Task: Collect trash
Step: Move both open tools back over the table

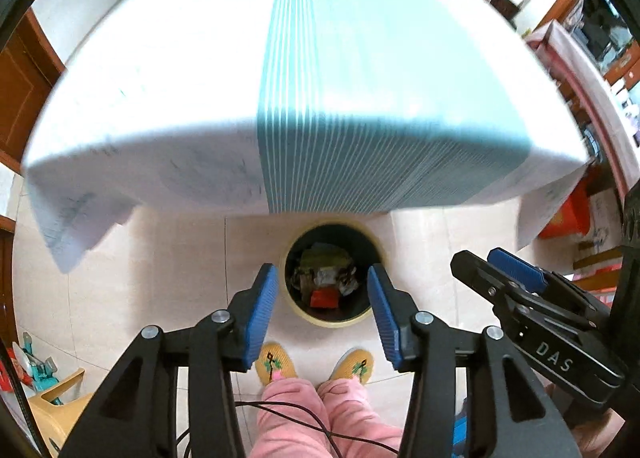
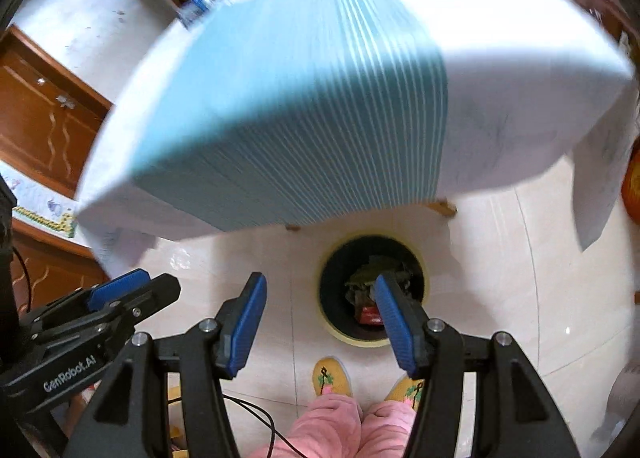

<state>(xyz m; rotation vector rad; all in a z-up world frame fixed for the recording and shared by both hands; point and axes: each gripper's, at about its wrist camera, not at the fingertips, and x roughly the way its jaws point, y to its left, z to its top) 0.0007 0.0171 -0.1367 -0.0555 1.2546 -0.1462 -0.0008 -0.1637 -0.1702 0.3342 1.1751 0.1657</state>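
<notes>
A round yellow-rimmed bin [image 1: 298, 312] [image 2: 426, 278] stands on the tiled floor below the table's near edge, with crumpled trash [image 1: 326, 278] [image 2: 366, 312] inside, green and red wrappers among it. My left gripper [image 1: 323, 308] hangs high over the bin, open, with nothing between its blue pads. My right gripper [image 2: 320, 314] is also open and empty, just left of the bin's mouth in its own view. Each gripper shows in the other's view: the right one [image 1: 506, 270], the left one [image 2: 132, 290].
A table [image 1: 160, 69] [image 2: 520, 37] with a white cloth and a teal striped runner [image 1: 340, 97] [image 2: 300, 97] fills the upper part of both views; small blurred items lie at its far end. The person's pink trousers and yellow slippers [image 1: 276, 364] [image 2: 332, 376] stand beside the bin. Wooden cabinets [image 2: 40, 117] line the left.
</notes>
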